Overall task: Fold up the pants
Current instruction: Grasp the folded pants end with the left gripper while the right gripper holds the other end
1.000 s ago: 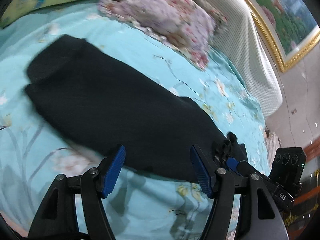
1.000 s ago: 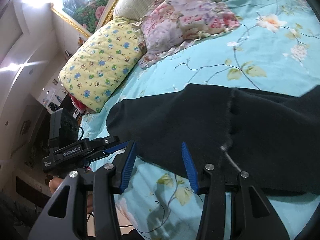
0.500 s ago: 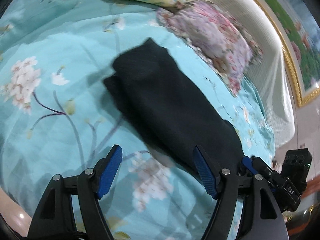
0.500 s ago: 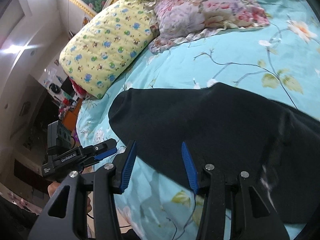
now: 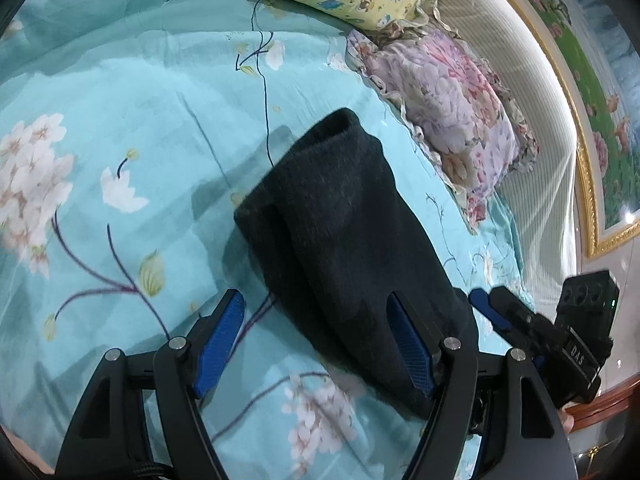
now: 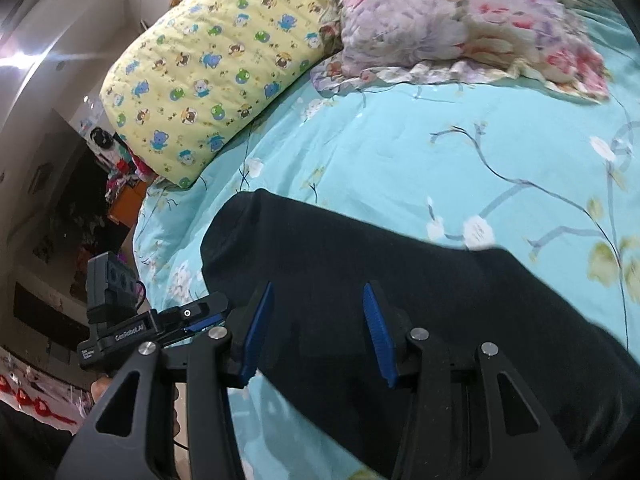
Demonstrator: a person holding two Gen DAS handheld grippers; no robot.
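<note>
The dark pants (image 5: 332,232) lie as one long narrow strip on the turquoise floral bedsheet (image 5: 120,120), with the leg hems at the far end. My left gripper (image 5: 316,308) hovers open over the strip's near left edge. Its right finger is above the cloth and its left finger above bare sheet. In the right wrist view the pants (image 6: 420,280) run from the hem end at the left to the lower right. My right gripper (image 6: 316,300) stands open just above them, with no cloth pinched. Each gripper shows in the other's view, the right gripper (image 5: 532,328) and the left gripper (image 6: 192,316).
A yellow cartoon-print pillow (image 6: 208,72) and a pink floral pillow (image 6: 440,20) lie at the head of the bed against a pale headboard (image 5: 532,120). A gold-framed painting (image 5: 592,80) hangs above. Dark cluttered furniture (image 6: 80,200) stands beyond the bed's left edge.
Both grippers have slid along the pants toward the leg-hem end, which now sits mid-view. The left jaws stand slightly wider than before. The pants lie unmoved.
</note>
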